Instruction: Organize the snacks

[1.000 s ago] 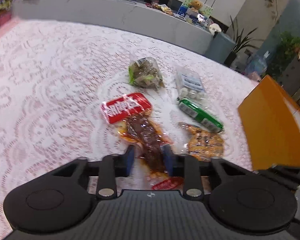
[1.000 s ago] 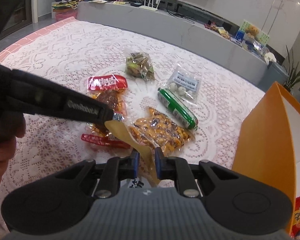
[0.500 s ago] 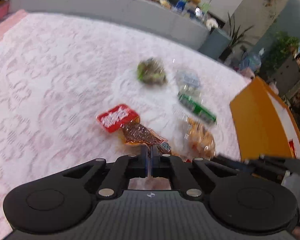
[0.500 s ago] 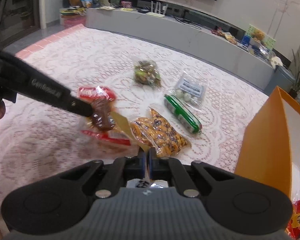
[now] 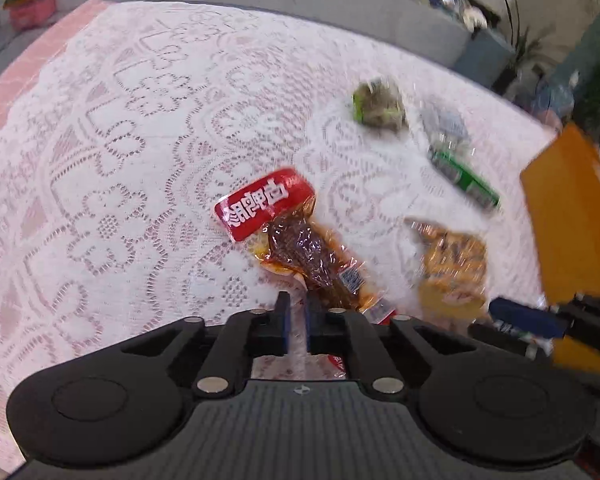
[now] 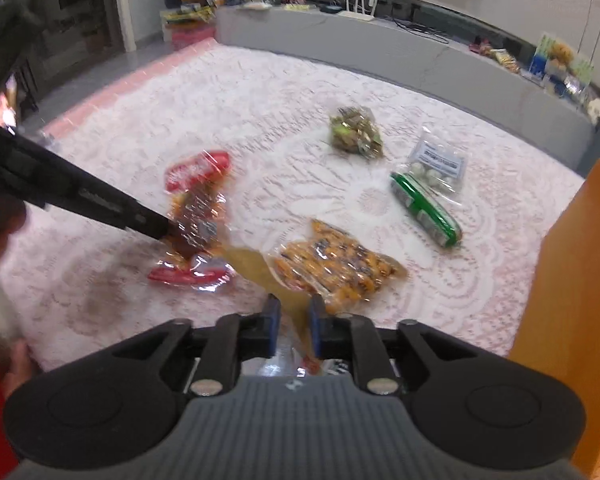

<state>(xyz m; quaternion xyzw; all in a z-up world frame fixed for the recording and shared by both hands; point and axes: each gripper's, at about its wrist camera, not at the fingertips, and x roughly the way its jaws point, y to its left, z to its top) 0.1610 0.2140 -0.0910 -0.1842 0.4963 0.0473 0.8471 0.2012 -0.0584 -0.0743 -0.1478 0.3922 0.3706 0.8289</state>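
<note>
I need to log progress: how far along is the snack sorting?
Early. The left tongs grip the red-labelled meat pack; the right tongs stand apart around the yellow pack. Four packs lie on the lace cloth. What the orange box holds is mostly hidden.

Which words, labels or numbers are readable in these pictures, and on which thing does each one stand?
White Chinese characters stand on the red header of the clear meat snack packet; too distorted to quote.
Embossed lettering on the black left tool: blurred.
Label on the clear bag of white balls: blurred.
</note>
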